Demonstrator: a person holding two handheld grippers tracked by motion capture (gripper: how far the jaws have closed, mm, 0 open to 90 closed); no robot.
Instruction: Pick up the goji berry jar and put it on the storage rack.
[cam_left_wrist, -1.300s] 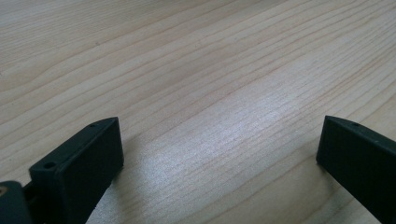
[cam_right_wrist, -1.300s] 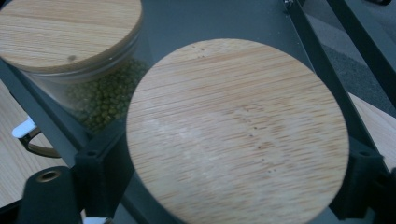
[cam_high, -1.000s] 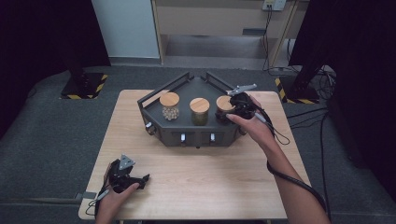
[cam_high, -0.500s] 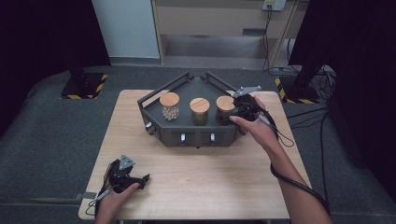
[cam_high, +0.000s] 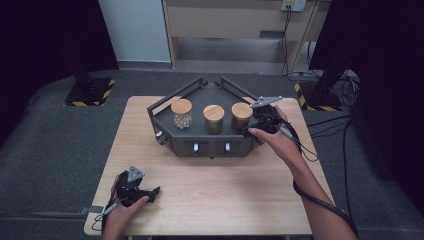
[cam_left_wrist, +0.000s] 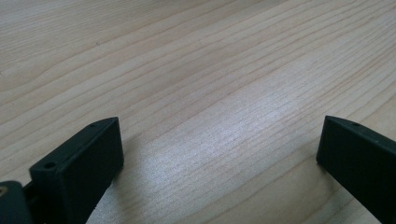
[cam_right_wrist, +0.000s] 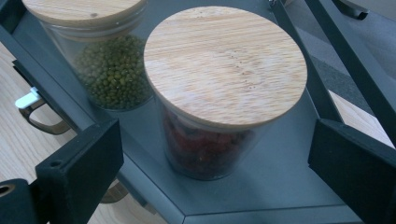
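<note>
The right gripper (cam_high: 252, 129) hung at the right end of the dark rack (cam_high: 200, 100) that sat toward the far edge of the counter (cam_high: 210, 200), just beside the jar of red contents (cam_high: 241, 116). Its jaws had just been opening and stood wide apart, one on each side of that jar, with clear space between each pad and the glass, so nothing was clamped. In the right gripper view the red jar (cam_right_wrist: 219, 102) stood upright on the rack's grey floor (cam_right_wrist: 280, 186), its round wooden lid (cam_right_wrist: 224, 60) in place, and the jar of green beans (cam_right_wrist: 109, 70) stood just beside it, also under a wooden lid. From the high view the three jars made a row along the rack: a jar of pale contents (cam_high: 181, 114) on the left, the green one (cam_high: 213, 119) in the middle, the red one on the right, each apart from its neighbour. Small pale knobs (cam_high: 195, 147) lined the rack's front wall, which faced the near edge. The left gripper (cam_high: 150, 192) lay low over the near left corner of the counter, well apart from the rack, held in the person's left hand (cam_high: 120, 212). In the left gripper view its jaws were spread wide over bare wood grain (cam_left_wrist: 210, 93), holding nothing.
</note>
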